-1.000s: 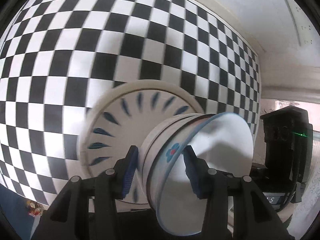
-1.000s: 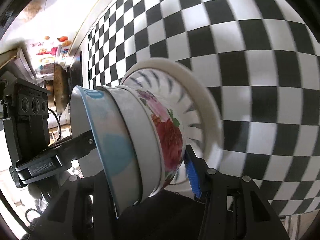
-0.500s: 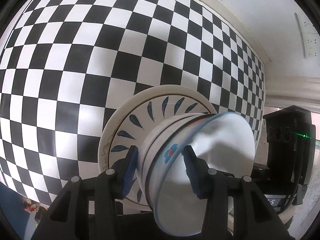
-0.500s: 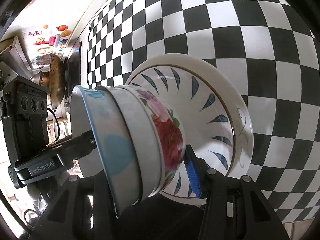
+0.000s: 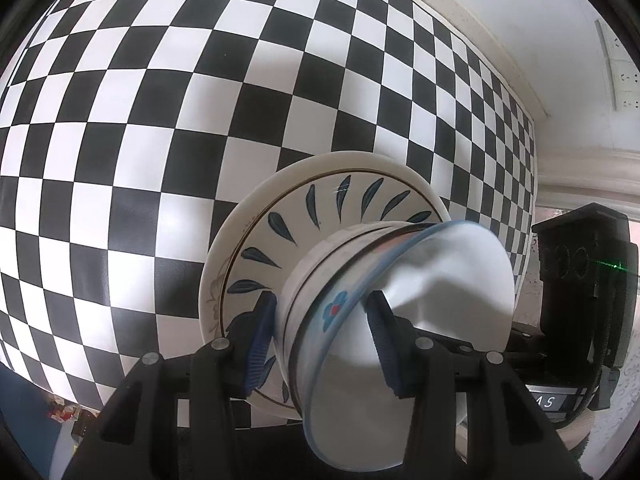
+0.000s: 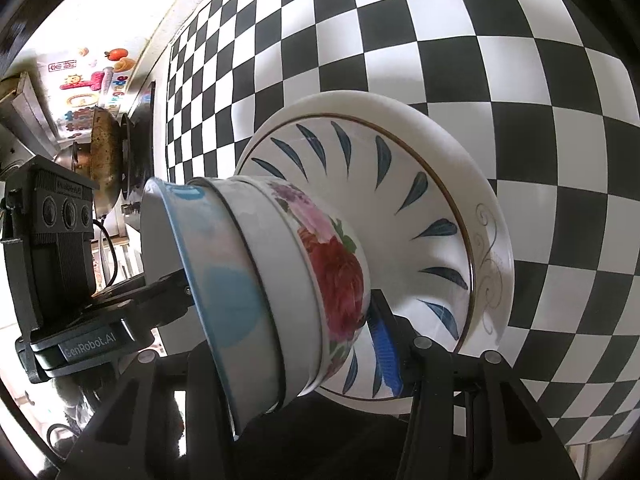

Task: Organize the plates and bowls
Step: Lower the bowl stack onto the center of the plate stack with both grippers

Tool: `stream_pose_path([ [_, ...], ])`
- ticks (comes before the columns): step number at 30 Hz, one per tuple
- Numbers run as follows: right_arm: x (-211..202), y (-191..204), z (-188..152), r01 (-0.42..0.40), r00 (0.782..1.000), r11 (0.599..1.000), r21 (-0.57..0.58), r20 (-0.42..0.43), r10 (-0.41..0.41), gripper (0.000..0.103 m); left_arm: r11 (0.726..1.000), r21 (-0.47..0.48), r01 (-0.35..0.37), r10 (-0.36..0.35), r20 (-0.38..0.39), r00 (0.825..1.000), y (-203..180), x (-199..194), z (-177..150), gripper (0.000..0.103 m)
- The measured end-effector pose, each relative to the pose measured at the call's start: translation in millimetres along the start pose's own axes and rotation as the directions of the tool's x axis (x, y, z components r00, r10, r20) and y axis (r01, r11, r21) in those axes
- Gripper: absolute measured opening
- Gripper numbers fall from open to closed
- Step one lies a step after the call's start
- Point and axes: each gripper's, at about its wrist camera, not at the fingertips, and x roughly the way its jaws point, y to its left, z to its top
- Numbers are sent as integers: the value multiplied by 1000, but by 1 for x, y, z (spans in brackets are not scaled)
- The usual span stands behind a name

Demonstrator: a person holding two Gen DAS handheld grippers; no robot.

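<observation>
A stack of three nested bowls (image 5: 344, 304) sits on a stack of white plates with blue leaf marks (image 5: 320, 216) on the checkered table. The top bowl has a blue rim, the bottom one a red flower (image 6: 336, 280). My left gripper (image 5: 320, 328) is shut on the rim of the bowl stack, one finger outside, one inside. My right gripper (image 6: 296, 340) is shut on the opposite side of the same stack; its blue pad (image 6: 384, 344) presses the flowered bowl above the plates (image 6: 440, 184). Each gripper shows in the other's view.
The black and white checkered tablecloth (image 5: 160, 120) covers the table all around. A metal pot (image 6: 104, 160) stands at the far edge near a wall with stickers. A white wall (image 5: 520, 20) lies behind the table.
The view has moved over the table so the plates sit more to the right in the left view. The bowl stack stays held by both grippers, lower onto the plates.
</observation>
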Motion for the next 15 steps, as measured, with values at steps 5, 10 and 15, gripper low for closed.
stream_pose_path([
  [5, 1, -1, 2, 2, 1000, 1000, 6, 0, -2, 50, 1000, -6, 3, -3, 1, 1000, 0, 1, -1, 43],
  [10, 3, -1, 2, -2, 1000, 1000, 9, 2, 1, 50, 1000, -14, 0, 0, 16, 1000, 2, 0, -4, 43],
  [15, 2, -1, 3, 2, 1000, 1000, 13, 10, -2, 50, 1000, -15, -11, 11, 33, 999, 1, -2, -7, 43],
])
